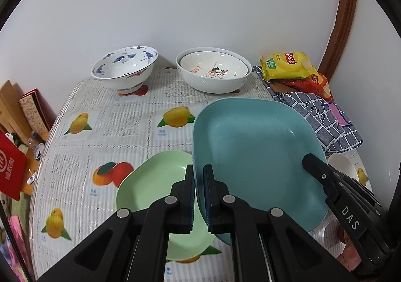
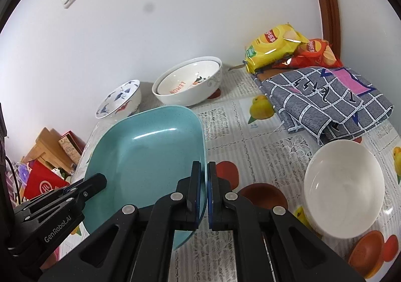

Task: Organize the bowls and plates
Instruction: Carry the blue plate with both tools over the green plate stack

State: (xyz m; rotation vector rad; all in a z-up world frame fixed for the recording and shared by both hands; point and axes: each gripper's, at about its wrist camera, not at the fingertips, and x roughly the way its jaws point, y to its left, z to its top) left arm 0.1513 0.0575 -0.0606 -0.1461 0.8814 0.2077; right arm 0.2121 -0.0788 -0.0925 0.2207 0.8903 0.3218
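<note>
A teal square plate (image 1: pixel 255 151) hangs tilted above the table, held by both grippers. My left gripper (image 1: pixel 199 169) is shut on its left rim, and my right gripper (image 2: pixel 204 166) is shut on its right rim. Each shows in the other's view: the right gripper (image 1: pixel 315 164) and the left gripper (image 2: pixel 97 180). Under the teal plate (image 2: pixel 150 154), a pale green plate (image 1: pixel 150 181) lies flat on the table. A blue-patterned bowl (image 1: pixel 125 69) and two nested white bowls (image 1: pixel 213 71) stand at the back. A plain white bowl (image 2: pixel 343 186) sits at the near right.
A folded grey checked cloth (image 2: pixel 325 101) and two chip bags (image 2: pixel 275 46) lie at the back right by the wall. The table's fruit-print cover (image 1: pixel 112 129) ends at the left edge, with boxes and a red bag (image 1: pixel 10 166) beyond it.
</note>
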